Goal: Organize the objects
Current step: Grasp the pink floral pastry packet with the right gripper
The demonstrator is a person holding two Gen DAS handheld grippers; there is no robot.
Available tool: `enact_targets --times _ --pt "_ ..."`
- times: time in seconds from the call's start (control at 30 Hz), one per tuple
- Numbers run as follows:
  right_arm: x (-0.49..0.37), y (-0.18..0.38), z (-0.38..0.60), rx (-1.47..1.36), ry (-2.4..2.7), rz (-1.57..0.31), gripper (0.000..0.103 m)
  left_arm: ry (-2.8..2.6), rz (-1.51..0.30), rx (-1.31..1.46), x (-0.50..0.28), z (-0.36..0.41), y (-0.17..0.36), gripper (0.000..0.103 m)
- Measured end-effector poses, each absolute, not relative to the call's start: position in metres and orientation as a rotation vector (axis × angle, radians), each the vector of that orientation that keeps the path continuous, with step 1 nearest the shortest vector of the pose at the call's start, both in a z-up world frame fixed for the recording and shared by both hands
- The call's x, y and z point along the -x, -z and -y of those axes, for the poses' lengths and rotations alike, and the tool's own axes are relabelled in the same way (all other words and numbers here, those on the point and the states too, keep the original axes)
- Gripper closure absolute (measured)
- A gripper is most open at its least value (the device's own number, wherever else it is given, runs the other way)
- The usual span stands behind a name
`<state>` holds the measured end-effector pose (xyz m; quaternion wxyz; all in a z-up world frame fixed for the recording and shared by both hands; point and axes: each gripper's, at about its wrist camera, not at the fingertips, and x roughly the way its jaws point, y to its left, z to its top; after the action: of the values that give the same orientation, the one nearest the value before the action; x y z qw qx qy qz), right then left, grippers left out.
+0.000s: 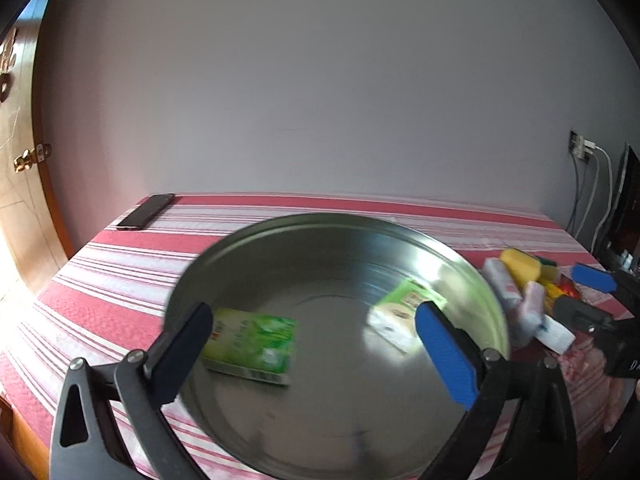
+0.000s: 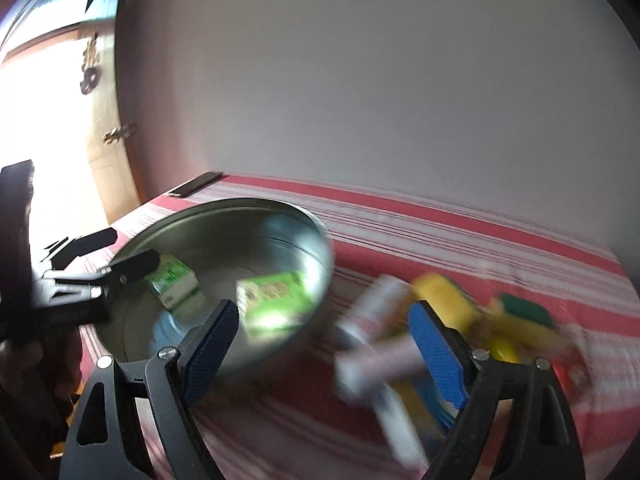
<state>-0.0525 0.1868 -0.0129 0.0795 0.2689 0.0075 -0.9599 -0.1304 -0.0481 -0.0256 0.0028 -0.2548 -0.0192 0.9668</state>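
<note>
A steel bowl [image 1: 248,256] sits on the red-and-white striped cloth and holds two green-and-white boxes, one at the left [image 1: 252,344] and one at the right [image 1: 400,312]. My left gripper [image 1: 312,344] hangs open and empty over the bowl. My right gripper [image 2: 324,348] is open and empty, beside the bowl's [image 2: 224,216] right rim, above a blurred pile of white tubes [image 2: 372,312], a yellow sponge [image 2: 444,296] and a green-topped sponge [image 2: 524,308]. The same pile shows in the left wrist view [image 1: 520,268], with the right gripper [image 1: 580,296] next to it.
A dark phone [image 1: 146,211] lies at the cloth's far left corner. A wooden door [image 1: 20,184] stands left of the table. A wall socket with cables [image 1: 580,148] and a dark screen [image 1: 628,200] are at the far right. The wall is close behind the table.
</note>
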Motion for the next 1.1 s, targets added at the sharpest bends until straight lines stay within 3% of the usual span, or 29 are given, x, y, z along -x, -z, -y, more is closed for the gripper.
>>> enact_targets --times 0.27,0.57,0.63,0.67,0.7,0.73,1.1 --pt "0.004 0.047 -0.251 -0.95 2.994 0.011 0.014 -2.97 0.003 0.74 0.115 0.003 0.026 0.0" --pt "0.031 0.076 -0.244 -1.092 2.895 0.029 0.014 -2.914 -0.063 0.746 0.107 -0.028 0.029 0.0" --pt "0.034 0.081 -0.245 -1.127 2.89 0.02 0.021 -2.908 -0.069 0.747 0.107 -0.032 0.03 0.0" --pt "0.036 0.084 -0.247 -1.151 2.88 0.033 0.039 -2.905 -0.072 0.747 0.107 -0.034 0.031 0.0" --pt "0.035 0.084 -0.25 -1.149 2.89 0.03 0.049 -2.902 -0.075 0.746 0.107 -0.036 0.031 0.0" --pt "0.035 0.084 -0.252 -1.161 2.89 0.033 0.052 -2.899 -0.078 0.745 0.107 -0.038 0.031 0.0" --pt "0.017 0.077 -0.303 -1.106 3.0 0.193 0.053 -2.837 -0.155 0.716 0.108 -0.074 0.03 0.0"
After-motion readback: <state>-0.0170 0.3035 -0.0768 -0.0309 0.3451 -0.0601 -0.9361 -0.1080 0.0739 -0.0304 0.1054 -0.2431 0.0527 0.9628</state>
